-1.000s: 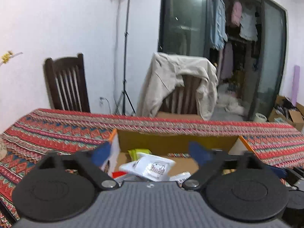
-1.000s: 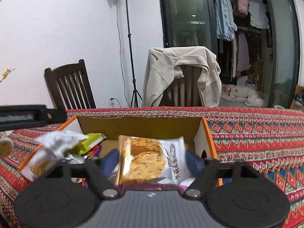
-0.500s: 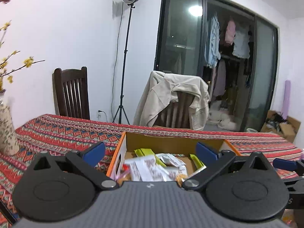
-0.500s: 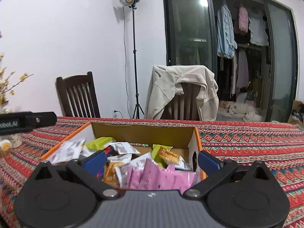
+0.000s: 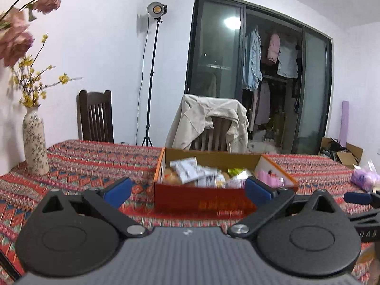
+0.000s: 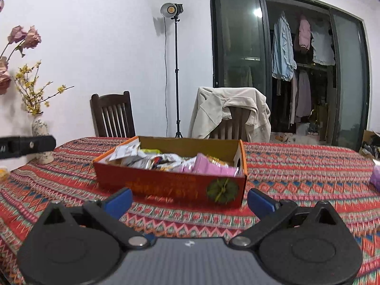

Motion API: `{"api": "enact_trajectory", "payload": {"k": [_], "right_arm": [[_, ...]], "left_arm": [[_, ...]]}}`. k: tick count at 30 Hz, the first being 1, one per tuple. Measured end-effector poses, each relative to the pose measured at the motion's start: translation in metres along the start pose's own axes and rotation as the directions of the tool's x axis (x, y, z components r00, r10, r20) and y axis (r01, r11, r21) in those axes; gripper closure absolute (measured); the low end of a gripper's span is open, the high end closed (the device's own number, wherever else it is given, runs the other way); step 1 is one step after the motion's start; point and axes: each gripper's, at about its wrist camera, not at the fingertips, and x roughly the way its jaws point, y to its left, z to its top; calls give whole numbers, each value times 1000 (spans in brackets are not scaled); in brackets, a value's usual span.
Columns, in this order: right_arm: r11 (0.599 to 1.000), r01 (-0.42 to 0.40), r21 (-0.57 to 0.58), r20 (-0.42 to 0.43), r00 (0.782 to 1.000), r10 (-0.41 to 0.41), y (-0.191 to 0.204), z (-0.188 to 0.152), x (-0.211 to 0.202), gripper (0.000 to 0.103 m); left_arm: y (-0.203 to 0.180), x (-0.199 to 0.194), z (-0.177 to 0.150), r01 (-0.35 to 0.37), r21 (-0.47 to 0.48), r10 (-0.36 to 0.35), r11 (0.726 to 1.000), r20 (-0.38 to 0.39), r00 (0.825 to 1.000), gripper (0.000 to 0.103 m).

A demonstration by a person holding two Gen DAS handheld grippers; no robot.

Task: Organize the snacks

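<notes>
The box (image 6: 166, 187) is printed cardboard with a dull finish. The snack packets (image 6: 166, 160) inside look like glossy, crinkled plastic film, though blur softens them. Woven patterned cloth (image 6: 296, 178) covers the surface. Each hand-held gripper (image 6: 187, 203) is matt black plastic with blue fingers (image 6: 260, 201).

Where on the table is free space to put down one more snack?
Bare tablecloth lies right of the snack box, up to the purple bag, and between box and vase. The box itself is crowded with packets.

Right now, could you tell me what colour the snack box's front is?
Red-orange, on the snack box; right wrist view shows it best.
</notes>
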Motion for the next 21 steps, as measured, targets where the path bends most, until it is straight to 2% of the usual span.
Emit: {"api": "enact_trajectory", "payload": {"k": [8,21], "right_arm": [[1000,1,29,-29,1000,0,5,-32,-23,0],[999,6,50,-52,999,-3,5,-48,-35,0]], "left_arm": [[9,-16,-35,6,-25,-7,1000,-69,998,0],[7,-26,-53,16,-10,-17,1000,-108,994,0]]}}
